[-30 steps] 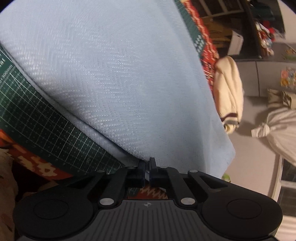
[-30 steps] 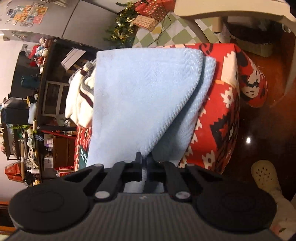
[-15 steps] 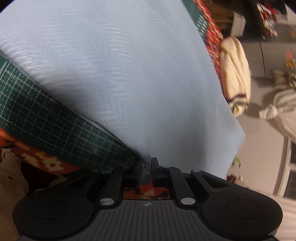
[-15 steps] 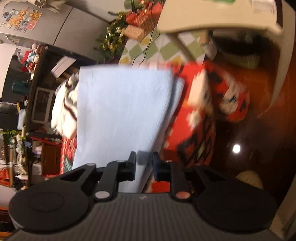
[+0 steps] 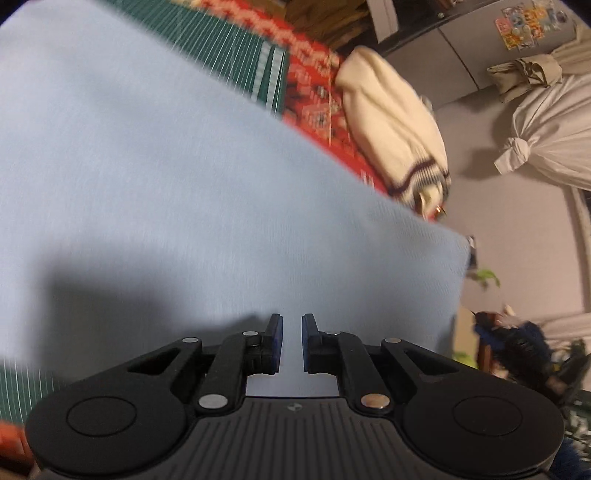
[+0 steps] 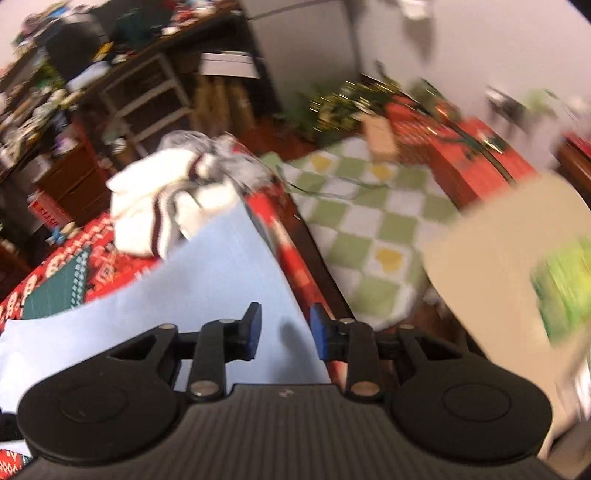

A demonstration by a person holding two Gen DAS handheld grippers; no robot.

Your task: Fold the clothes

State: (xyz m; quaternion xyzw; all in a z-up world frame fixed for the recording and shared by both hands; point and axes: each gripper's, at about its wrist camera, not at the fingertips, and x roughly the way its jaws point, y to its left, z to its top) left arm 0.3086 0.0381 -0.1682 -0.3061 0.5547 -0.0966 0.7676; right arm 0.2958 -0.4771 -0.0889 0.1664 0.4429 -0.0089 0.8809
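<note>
1. Left gripper (image 5: 290,341): fingers slightly spread, empty, just above light blue cloth (image 5: 184,192).
2. Right gripper (image 6: 285,334): fingers spread wide, empty.
3. Cloth lies flat on counter (image 6: 107,269), reaching its edge; cream sweater (image 6: 162,195) beside it at far corner.

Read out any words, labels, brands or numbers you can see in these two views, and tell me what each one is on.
None can be read.
Fridge stickers: colourful, too small to read.
Green cutting mat: only white grid lines, motion-blurred.
Red sign on the wooden drawers: pale marks, blurred.
Small emblem on the left gripper's body: a symbol, no letters.
Light blue cloth: no print or tag visible.
</note>
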